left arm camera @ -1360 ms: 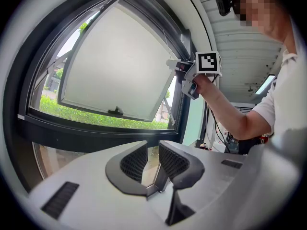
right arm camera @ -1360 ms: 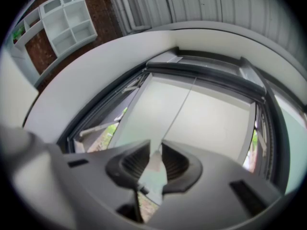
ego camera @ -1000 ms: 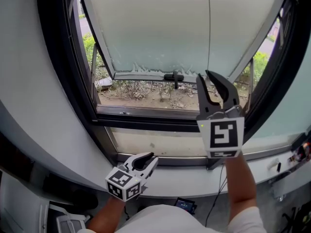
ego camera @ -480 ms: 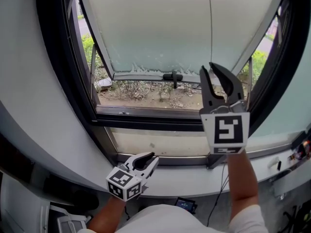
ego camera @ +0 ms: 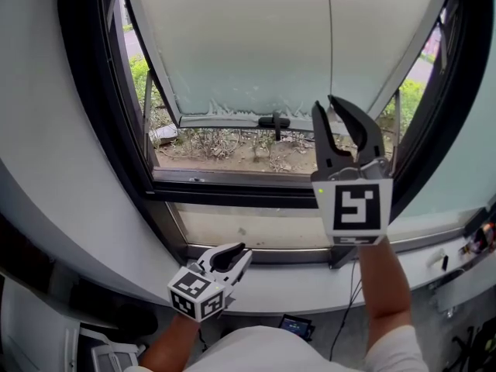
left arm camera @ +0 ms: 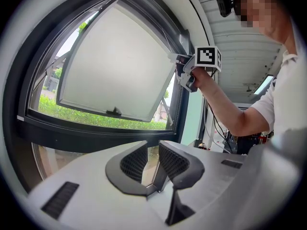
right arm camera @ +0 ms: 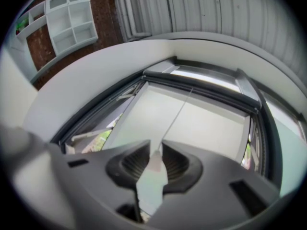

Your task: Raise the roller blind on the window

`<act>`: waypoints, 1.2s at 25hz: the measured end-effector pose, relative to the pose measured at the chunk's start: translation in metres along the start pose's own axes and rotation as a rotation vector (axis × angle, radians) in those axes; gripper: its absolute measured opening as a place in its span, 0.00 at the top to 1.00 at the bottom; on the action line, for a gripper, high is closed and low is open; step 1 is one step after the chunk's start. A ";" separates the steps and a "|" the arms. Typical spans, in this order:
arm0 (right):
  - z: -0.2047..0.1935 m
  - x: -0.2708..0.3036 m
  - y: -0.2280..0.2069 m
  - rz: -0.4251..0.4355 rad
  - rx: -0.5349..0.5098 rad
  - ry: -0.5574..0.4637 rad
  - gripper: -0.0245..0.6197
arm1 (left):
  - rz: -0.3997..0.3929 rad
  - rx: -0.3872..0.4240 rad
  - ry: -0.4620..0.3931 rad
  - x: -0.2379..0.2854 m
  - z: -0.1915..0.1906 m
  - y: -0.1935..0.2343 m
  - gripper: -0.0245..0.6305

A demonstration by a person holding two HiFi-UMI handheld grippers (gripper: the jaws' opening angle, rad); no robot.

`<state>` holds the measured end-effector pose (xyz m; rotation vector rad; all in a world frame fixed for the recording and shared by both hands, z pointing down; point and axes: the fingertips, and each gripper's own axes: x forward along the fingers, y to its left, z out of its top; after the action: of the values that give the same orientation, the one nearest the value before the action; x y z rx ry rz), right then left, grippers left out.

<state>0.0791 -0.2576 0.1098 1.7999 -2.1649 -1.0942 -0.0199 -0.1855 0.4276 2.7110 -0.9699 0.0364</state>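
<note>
A thin blind cord (ego camera: 328, 45) hangs in front of the pale, tilted-out window sash (ego camera: 232, 45). I cannot make out the blind itself. My right gripper (ego camera: 325, 103) is raised in front of the sash and points slightly upward. In the right gripper view the cord (right arm camera: 175, 116) runs down into that gripper (right arm camera: 156, 159). The cord's whitish pull (right arm camera: 154, 174) sits between the pads and seems to touch both. My left gripper (ego camera: 236, 254) rests low by the sill, open and holding nothing (left arm camera: 152, 162).
A black handle (ego camera: 277, 121) sits on the sash's lower edge. The dark window frame (ego camera: 232, 184) and a white sill (ego camera: 294, 293) lie below it. Cables and small gear (ego camera: 477, 242) crowd the right end of the sill. Grass and soil show outside.
The right gripper rose slightly and then drifted a little left, and the cord swung with it. The left gripper stayed where it was.
</note>
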 end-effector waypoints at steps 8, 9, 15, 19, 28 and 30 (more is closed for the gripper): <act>-0.001 0.001 -0.002 -0.024 0.001 0.003 0.84 | 0.002 0.002 0.002 -0.003 -0.001 -0.002 0.82; -0.002 0.002 -0.002 -0.027 0.002 0.005 0.84 | 0.002 0.001 0.002 -0.004 -0.001 -0.002 0.82; -0.005 0.007 0.002 -0.022 -0.009 0.029 0.84 | 0.000 0.005 0.001 -0.005 0.000 -0.003 0.82; -0.007 0.009 0.003 -0.014 -0.010 0.037 0.84 | 0.005 0.003 -0.002 -0.007 -0.001 -0.001 0.82; -0.007 0.014 0.005 -0.014 -0.012 0.048 0.84 | 0.016 0.003 -0.012 -0.014 0.001 0.003 0.82; -0.007 0.015 0.006 -0.014 -0.012 0.048 0.84 | 0.016 0.002 -0.012 -0.015 0.001 0.004 0.82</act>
<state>0.0735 -0.2736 0.1133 1.8194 -2.1173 -1.0542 -0.0340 -0.1797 0.4260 2.7086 -0.9951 0.0235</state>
